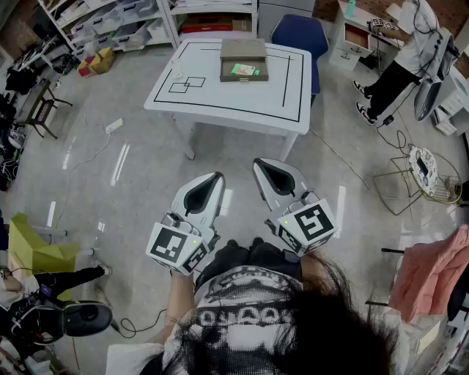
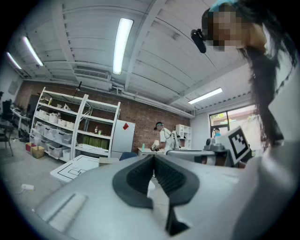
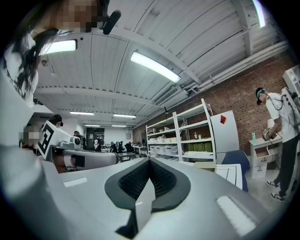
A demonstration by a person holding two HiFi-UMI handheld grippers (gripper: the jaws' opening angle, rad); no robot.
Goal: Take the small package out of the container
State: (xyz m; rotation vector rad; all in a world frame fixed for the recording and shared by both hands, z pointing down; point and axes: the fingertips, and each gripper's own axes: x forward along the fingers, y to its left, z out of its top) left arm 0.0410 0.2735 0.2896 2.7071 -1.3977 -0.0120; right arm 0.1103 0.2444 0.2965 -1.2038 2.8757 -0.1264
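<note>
A flat cardboard container [image 1: 243, 58] lies on the white table [image 1: 220, 99] far ahead, with a small green package [image 1: 243, 70] in it. Both grippers are held close to the person's body, well short of the table and over the floor. The left gripper [image 1: 215, 177] is shut with nothing in it, its dark pads [image 2: 140, 176] meeting at the tip. Beside it, the right gripper [image 1: 259, 163] is also shut and empty, pads [image 3: 159, 178] pressed together. In the left gripper view the table [image 2: 77, 168] shows small at lower left. In the right gripper view the table's corner [image 3: 232, 174] shows at right.
A blue chair [image 1: 300, 33] stands behind the table. Shelves with bins [image 1: 110, 22] fill the far left. A person [image 1: 399, 62] stands at the far right by a desk. A wire stand [image 1: 421, 176], pink cloth [image 1: 432, 271] and cables lie at the right; a power strip [image 1: 113, 126] lies on the floor.
</note>
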